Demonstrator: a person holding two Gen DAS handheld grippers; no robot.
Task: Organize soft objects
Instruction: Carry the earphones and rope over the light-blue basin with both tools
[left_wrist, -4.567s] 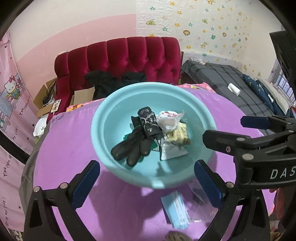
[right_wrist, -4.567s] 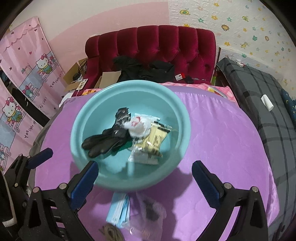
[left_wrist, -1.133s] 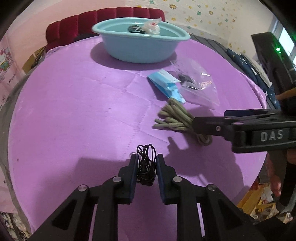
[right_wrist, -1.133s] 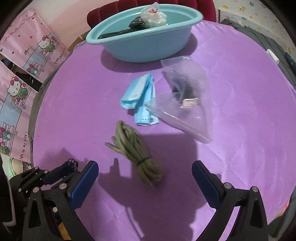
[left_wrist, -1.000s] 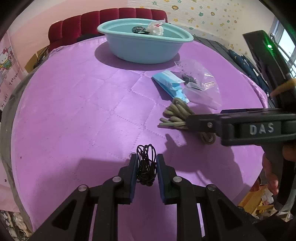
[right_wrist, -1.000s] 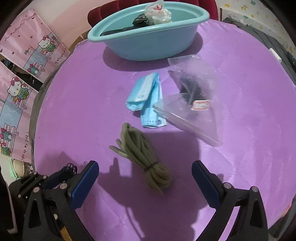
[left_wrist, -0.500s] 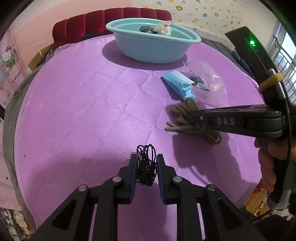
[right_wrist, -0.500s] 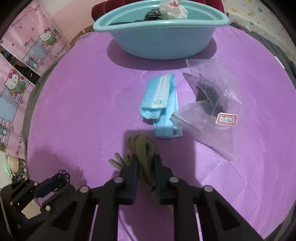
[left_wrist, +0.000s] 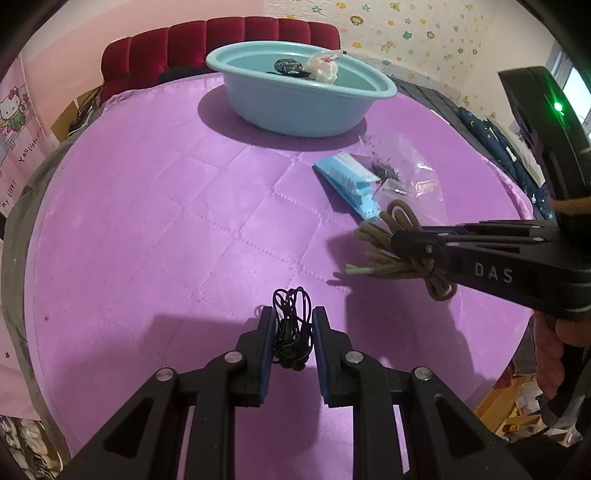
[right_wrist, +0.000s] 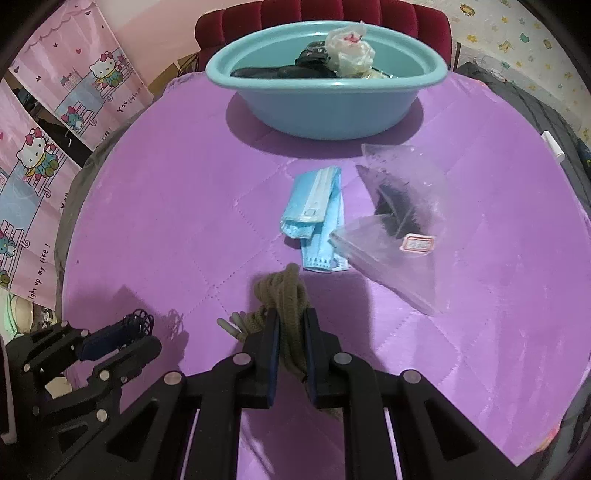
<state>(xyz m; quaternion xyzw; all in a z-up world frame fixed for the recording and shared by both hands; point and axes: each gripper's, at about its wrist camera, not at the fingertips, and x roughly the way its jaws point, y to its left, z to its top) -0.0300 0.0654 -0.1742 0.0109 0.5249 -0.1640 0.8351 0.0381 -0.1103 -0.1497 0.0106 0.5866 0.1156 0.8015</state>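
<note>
My left gripper (left_wrist: 293, 319) is shut on a small bundle of thin black cord (left_wrist: 291, 328), held just above the purple quilted table (left_wrist: 147, 221). My right gripper (right_wrist: 290, 321) is shut on a coiled olive-green rope (right_wrist: 284, 295), which hangs from its pads a little off the cloth; in the left wrist view that rope (left_wrist: 384, 243) sticks out left of the right gripper (left_wrist: 399, 240). A folded blue face mask (right_wrist: 317, 214) and a clear plastic bag (right_wrist: 402, 221) with something dark inside lie beyond. A teal basin (right_wrist: 325, 107) at the far side holds dark and white soft items.
A red tufted sofa (left_wrist: 221, 40) stands behind the table. A grey plaid bed (right_wrist: 546, 122) runs along the right. Pink cartoon curtains (right_wrist: 55, 122) hang at the left. The left gripper (right_wrist: 122, 332) sits low at the left of the right wrist view.
The right gripper's jaws closed from wide open onto the olive rope and lifted it slightly off the cloth. The left gripper stayed put, still gripping the black cord.
</note>
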